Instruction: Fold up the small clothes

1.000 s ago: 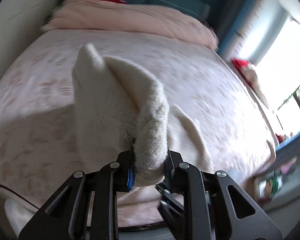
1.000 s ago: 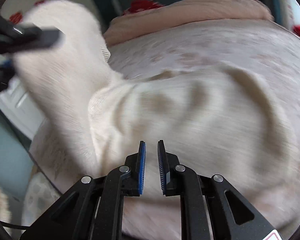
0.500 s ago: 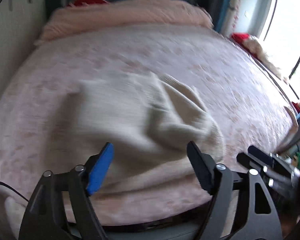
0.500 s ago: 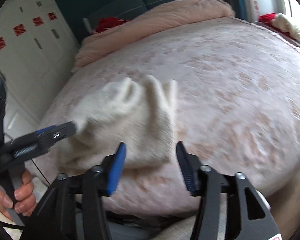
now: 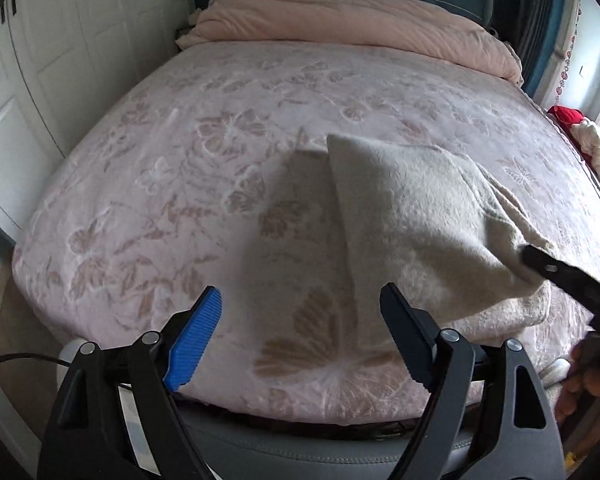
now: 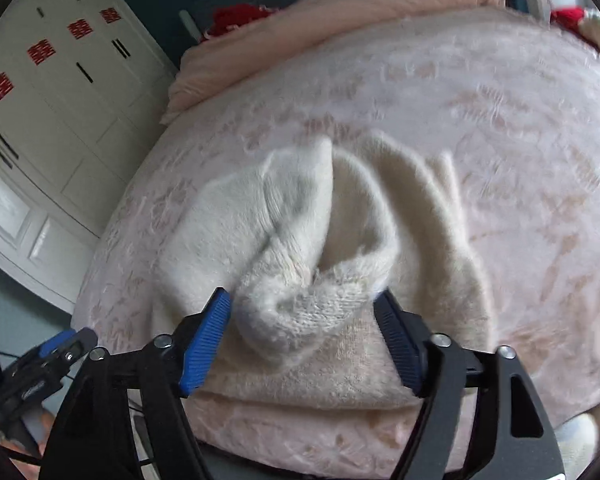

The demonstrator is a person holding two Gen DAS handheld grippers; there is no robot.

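While the cream knitted garment (image 6: 340,264) lies bunched near the front edge of the bed (image 5: 204,168), the right claw (image 6: 304,336) is closing on a thick roll of it, both pads touching the knit. The left claw (image 5: 300,336) is released, jaws opening wide over bare floral bedspread, gripping nothing. A folded pink duvet (image 5: 352,24) lies across the head of the bed.

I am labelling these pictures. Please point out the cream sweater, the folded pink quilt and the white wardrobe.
cream sweater (image 6: 300,312): right wrist view, on the bunched fold between the jaws.
folded pink quilt (image 5: 340,20): left wrist view, on its top surface.
white wardrobe (image 6: 60,92): right wrist view, on a door panel.
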